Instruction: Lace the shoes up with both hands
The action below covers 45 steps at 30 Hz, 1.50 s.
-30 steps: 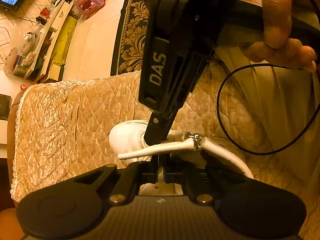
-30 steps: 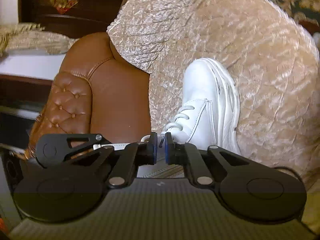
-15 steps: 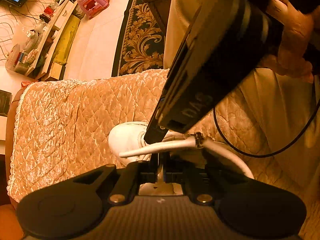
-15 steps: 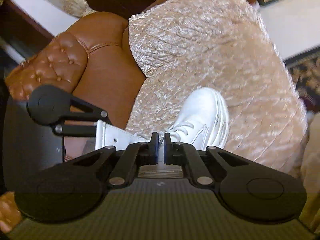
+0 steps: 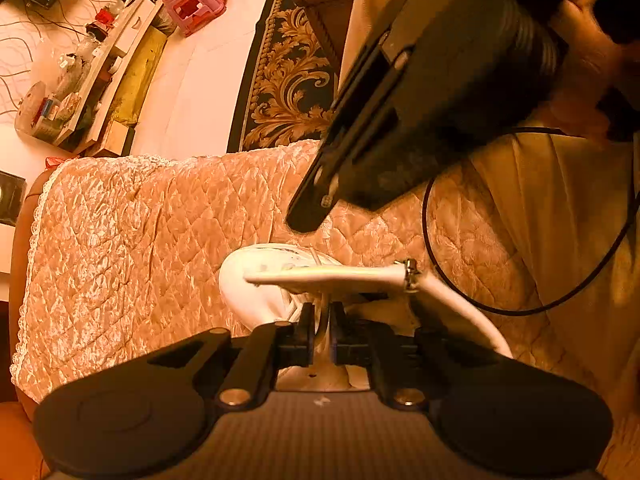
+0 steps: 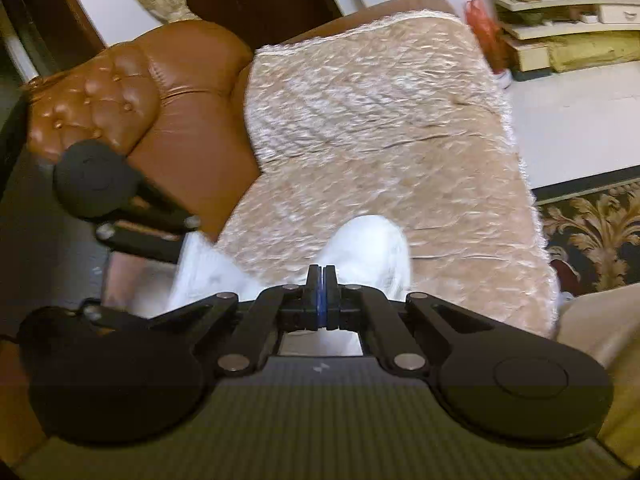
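A white shoe (image 5: 260, 280) lies on a quilted beige sofa cover (image 5: 132, 240). Its white strap (image 5: 340, 276) with a metal buckle stands out to the right. My left gripper (image 5: 321, 332) sits just above the shoe's lacing, nearly closed on a thin white lace strand (image 5: 325, 312). The right gripper's body (image 5: 420, 112) hangs above the shoe in the left wrist view. In the right wrist view the shoe (image 6: 372, 248) is blurred; my right gripper (image 6: 320, 292) is shut with nothing seen between the pads. The left gripper (image 6: 120, 208) shows at left.
A brown tufted leather sofa arm (image 6: 120, 96) rises left of the cover. A black cable (image 5: 520, 308) loops over the person's beige clothing. A patterned rug (image 5: 288, 92), a pink stool (image 5: 196, 0) and a cluttered shelf (image 5: 80, 76) lie beyond the sofa.
The right gripper has lifted up and away from the shoe and swung, so its view now looks across the sofa. The left gripper has stayed in place at the laces.
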### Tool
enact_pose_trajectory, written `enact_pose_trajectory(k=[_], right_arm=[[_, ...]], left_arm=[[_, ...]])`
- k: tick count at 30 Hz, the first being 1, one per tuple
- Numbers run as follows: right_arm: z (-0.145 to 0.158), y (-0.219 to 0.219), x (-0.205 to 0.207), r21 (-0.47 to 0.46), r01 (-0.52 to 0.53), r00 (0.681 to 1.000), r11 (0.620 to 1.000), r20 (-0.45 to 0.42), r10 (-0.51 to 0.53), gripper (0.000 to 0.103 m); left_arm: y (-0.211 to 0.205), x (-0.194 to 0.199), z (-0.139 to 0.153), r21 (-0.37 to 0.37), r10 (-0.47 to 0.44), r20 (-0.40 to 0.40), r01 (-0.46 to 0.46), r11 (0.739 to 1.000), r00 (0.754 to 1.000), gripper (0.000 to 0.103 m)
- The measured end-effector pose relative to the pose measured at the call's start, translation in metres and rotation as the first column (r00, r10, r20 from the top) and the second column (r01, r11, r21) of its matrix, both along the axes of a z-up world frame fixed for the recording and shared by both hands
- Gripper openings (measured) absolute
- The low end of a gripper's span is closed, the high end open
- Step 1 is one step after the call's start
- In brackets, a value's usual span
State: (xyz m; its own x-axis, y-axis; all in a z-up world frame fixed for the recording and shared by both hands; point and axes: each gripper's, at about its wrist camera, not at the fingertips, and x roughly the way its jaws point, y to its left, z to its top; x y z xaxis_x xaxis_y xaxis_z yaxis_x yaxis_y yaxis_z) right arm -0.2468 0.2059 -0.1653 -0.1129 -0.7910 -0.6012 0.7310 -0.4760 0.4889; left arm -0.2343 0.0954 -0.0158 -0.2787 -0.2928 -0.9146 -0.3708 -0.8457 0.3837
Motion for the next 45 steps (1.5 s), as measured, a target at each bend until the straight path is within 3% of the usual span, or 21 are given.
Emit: enact_pose_trajectory(k=[7, 10, 12, 14, 16, 19, 23, 25, 30, 37, 40, 42, 45], right_arm=[[-0.017, 0.018, -0.025, -0.033, 0.091, 0.982, 0.995, 0.170, -0.084, 0.002], [-0.025, 0.022, -0.032, -0.078, 0.105, 0.960, 0.991, 0.267, -0.081, 0.003], [-0.028, 0.025, -0.034, -0.109, 0.119, 0.943, 0.987, 0.322, -0.078, 0.009], [-0.033, 0.028, -0.035, -0.145, 0.140, 0.924, 0.979, 0.375, -0.077, 0.032], [-0.038, 0.032, -0.036, -0.167, 0.178, 0.903, 0.970, 0.419, -0.094, 0.037], [-0.049, 0.036, -0.039, -0.167, 0.236, 0.873, 0.957, 0.470, -0.133, 0.037], [-0.068, 0.041, -0.044, -0.123, 0.280, 0.804, 0.952, 0.572, -0.163, 0.037], [-0.069, 0.039, -0.043, -0.143, 0.246, 0.809, 0.959, 0.575, -0.122, 0.037], [-0.074, 0.030, -0.043, -0.171, 0.212, 0.775, 0.962, 0.629, -0.059, 0.037], [-0.067, 0.016, -0.037, -0.178, 0.153, 0.789, 0.972, 0.614, -0.012, 0.009], [-0.063, 0.015, -0.035, -0.182, 0.138, 0.799, 0.973, 0.601, -0.001, 0.006], [-0.056, 0.014, -0.033, -0.179, 0.115, 0.831, 0.977, 0.556, 0.004, 0.006], [-0.037, 0.006, -0.024, -0.152, 0.035, 0.914, 0.988, 0.404, 0.030, 0.004]], left_arm=[[-0.002, 0.000, 0.000, 0.012, 0.007, -0.002, -0.007, 1.000, 1.000, 0.010], [-0.002, 0.000, -0.001, 0.013, 0.008, -0.004, -0.008, 1.000, 1.000, 0.010], [-0.003, 0.000, -0.001, 0.014, 0.010, -0.005, -0.010, 1.000, 1.000, 0.010], [-0.003, -0.001, -0.002, 0.016, 0.011, -0.005, -0.011, 1.000, 1.000, 0.010], [-0.003, -0.002, -0.002, 0.017, 0.013, -0.006, -0.013, 1.000, 1.000, 0.010], [-0.002, -0.002, -0.002, 0.018, 0.015, -0.006, -0.015, 1.000, 1.000, 0.010], [-0.002, -0.003, -0.002, 0.021, 0.018, -0.005, -0.018, 1.000, 1.000, 0.010], [-0.001, -0.003, -0.003, 0.020, 0.019, -0.004, -0.019, 1.000, 1.000, 0.010], [0.001, -0.003, 0.000, 0.022, 0.015, 0.000, -0.015, 1.000, 1.000, 0.010], [0.001, -0.007, -0.003, 0.021, 0.022, 0.002, -0.022, 1.000, 1.000, 0.010], [0.001, -0.008, -0.004, 0.020, 0.022, 0.002, -0.022, 1.000, 1.000, 0.010], [0.001, -0.009, -0.004, 0.019, 0.022, 0.003, -0.022, 1.000, 1.000, 0.012], [0.000, -0.008, -0.005, 0.011, 0.026, 0.000, -0.026, 1.000, 1.000, 0.017]])
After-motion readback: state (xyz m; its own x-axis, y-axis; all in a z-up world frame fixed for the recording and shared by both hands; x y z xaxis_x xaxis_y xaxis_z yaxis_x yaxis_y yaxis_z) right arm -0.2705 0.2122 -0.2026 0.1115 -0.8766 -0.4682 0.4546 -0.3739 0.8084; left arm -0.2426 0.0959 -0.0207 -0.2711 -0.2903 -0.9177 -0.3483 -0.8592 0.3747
